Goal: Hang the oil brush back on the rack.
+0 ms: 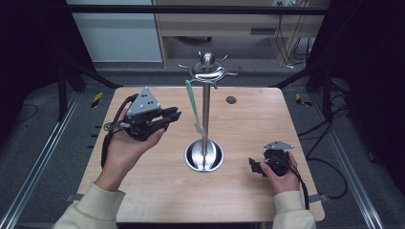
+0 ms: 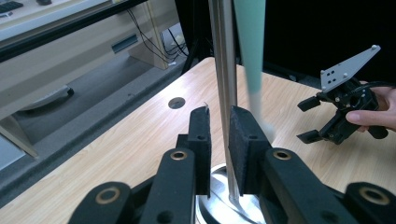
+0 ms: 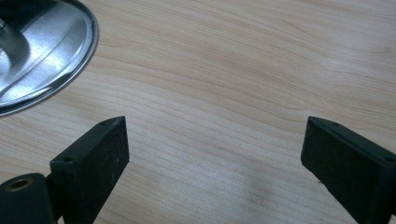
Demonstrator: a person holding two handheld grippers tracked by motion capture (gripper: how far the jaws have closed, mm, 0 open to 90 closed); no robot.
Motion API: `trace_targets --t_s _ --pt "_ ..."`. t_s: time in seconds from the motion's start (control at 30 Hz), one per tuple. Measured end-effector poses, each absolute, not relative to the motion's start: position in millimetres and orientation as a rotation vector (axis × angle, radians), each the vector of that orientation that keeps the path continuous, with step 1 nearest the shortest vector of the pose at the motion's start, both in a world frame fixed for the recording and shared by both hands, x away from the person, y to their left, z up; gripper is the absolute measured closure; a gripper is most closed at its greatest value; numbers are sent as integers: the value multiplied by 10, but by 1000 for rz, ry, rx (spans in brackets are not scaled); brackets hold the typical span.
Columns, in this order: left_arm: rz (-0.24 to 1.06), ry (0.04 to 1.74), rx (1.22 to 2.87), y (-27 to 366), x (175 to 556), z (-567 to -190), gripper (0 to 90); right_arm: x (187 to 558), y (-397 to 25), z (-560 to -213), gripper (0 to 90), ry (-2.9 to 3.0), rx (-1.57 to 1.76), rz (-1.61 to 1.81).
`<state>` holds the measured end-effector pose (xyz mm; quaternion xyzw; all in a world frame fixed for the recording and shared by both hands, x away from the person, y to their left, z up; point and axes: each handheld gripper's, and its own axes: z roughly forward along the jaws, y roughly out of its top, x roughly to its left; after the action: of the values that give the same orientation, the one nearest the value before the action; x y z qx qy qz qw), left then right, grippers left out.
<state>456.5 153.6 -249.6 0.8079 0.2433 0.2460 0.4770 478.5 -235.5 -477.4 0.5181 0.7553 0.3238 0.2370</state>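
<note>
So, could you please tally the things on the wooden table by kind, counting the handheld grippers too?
Steel utensil stand with round base: 1
Mint-green utensil hanging from its top: 1
Black two-jaw grippers: 2, left gripper and right gripper
Total: 4

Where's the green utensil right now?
In the high view the green utensil hangs from a hook on the metal stand, just left of its pole, its lower end above the round base, right of the left hand-held gripper.

Polished, mirror-bright metal stand (image 1: 206,102) with glossy dished base (image 3: 42,56), smooth matt pale-green plastic utensil (image 1: 193,102), light wood-grain bench (image 1: 248,119), matt black, finely textured fingers (image 2: 245,144)
</note>
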Motion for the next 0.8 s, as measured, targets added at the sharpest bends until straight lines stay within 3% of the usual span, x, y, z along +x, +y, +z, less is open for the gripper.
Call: trace_targets --t_s 0.2,0.4,0.53,0.67,0.8 --pt "652 601 1959 1560 4473 -2478 623 4783 -2350 -4774 83 2070 1423 887" --pt "668 632 1919 1632 4379 -2509 356 4782 -2342 -4773 83 2073 1419 888" --pt "659 651 1911 1681 4333 -2547 224 4779 -2340 -4773 83 2073 1418 887" --pt "621 676 1904 1711 4275 -2606 122 4776 -2340 -4773 83 2071 1420 887" --pt "644 673 1909 1740 4209 -2668 76 4768 -2341 -4770 83 2062 1419 890"
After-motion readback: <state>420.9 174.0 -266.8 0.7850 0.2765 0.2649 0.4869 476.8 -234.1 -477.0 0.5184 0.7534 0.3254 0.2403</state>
